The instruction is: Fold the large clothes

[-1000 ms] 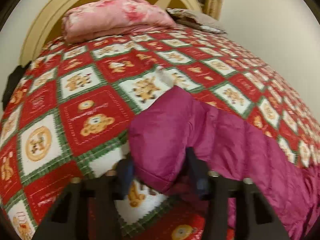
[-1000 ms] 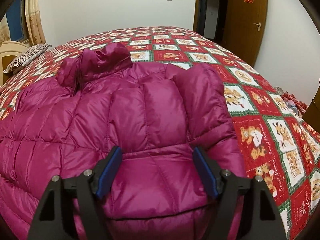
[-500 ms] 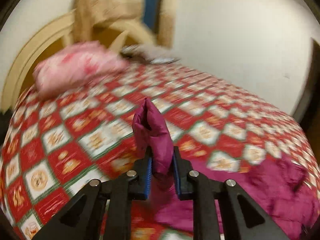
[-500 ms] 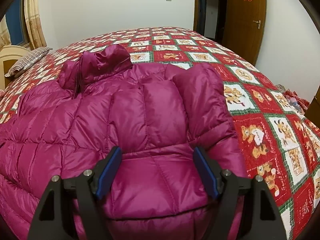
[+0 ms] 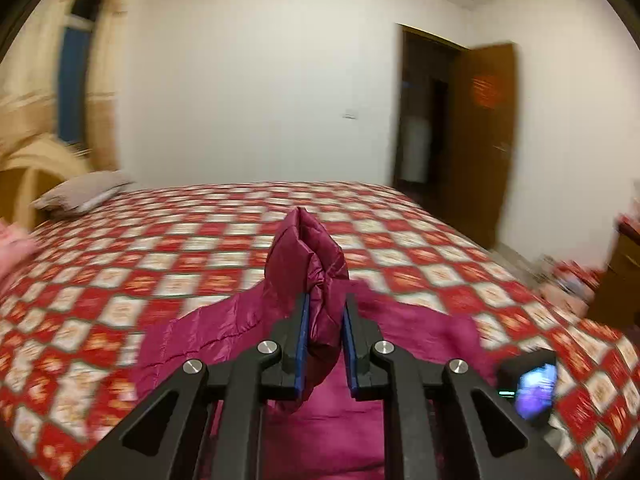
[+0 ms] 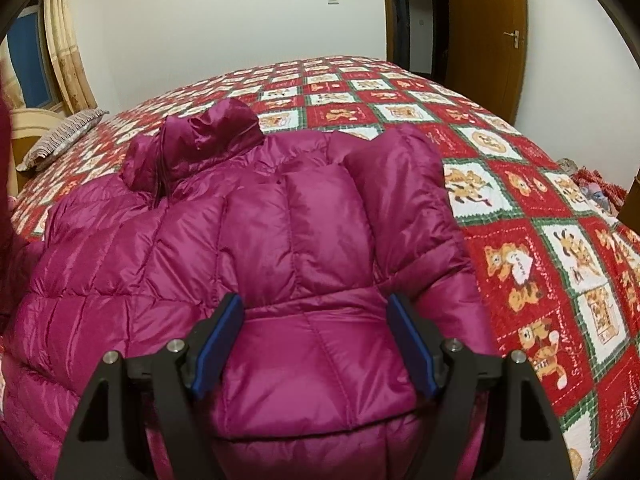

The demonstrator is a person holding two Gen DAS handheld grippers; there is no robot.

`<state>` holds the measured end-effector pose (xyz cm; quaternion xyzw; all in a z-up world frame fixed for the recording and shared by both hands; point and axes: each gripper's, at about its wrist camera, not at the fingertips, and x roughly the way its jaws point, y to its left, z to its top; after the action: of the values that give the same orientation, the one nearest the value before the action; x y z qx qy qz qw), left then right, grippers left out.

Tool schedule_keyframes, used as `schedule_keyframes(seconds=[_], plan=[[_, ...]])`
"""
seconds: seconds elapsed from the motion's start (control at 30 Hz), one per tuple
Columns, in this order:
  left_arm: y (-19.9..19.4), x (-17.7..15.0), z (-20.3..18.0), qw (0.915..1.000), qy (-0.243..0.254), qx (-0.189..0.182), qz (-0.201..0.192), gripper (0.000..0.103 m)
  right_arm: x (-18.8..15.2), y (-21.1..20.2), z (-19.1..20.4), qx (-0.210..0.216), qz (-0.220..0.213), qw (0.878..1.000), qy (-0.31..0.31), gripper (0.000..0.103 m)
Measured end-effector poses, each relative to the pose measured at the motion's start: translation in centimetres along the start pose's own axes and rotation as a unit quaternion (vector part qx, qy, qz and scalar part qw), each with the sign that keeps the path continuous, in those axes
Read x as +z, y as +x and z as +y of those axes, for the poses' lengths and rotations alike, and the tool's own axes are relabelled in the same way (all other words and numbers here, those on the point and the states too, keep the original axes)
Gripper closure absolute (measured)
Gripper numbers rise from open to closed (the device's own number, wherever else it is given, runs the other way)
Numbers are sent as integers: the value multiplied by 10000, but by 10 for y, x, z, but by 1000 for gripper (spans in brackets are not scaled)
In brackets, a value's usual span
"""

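Observation:
A magenta puffer jacket (image 6: 280, 240) lies spread on the bed, its hood (image 6: 200, 136) bunched at the far end and one sleeve (image 6: 400, 200) folded over the body. My right gripper (image 6: 316, 304) is open, its blue pads on either side of the folded sleeve's cuff. My left gripper (image 5: 324, 300) is shut on the jacket's other sleeve (image 5: 308, 256) and holds its cuff upright above the jacket body (image 5: 420, 332).
The bed carries a red, white and green patchwork quilt (image 6: 520, 216). A striped pillow (image 6: 64, 136) lies by the cream headboard (image 6: 24, 132). A brown door (image 6: 488, 28) stands open at the far right. My right gripper's body (image 5: 528, 388) shows low right in the left wrist view.
My left gripper has shut on the sleeve, lifted it and swung right, from facing the headboard to facing the door. The right gripper has stayed open over the folded sleeve.

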<state>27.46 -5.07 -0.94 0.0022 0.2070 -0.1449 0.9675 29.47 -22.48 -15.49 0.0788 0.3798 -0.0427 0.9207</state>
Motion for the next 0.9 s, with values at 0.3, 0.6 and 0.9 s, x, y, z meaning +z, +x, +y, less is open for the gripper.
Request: schedule_keyframes(seconds=[0.3, 0.6, 0.9], plan=[[62, -47, -42, 9884, -368, -914, 1158, 80, 0, -2, -11, 333, -75, 9989, 319, 26], [27, -76, -12, 9764, -841, -1063, 1683, 29, 1, -3, -14, 423, -94, 9982, 415, 26], [-30, -79, 49, 9885, -684, -417, 1285, 28, 1, -38, -23, 249, -269, 9981, 487, 31]])
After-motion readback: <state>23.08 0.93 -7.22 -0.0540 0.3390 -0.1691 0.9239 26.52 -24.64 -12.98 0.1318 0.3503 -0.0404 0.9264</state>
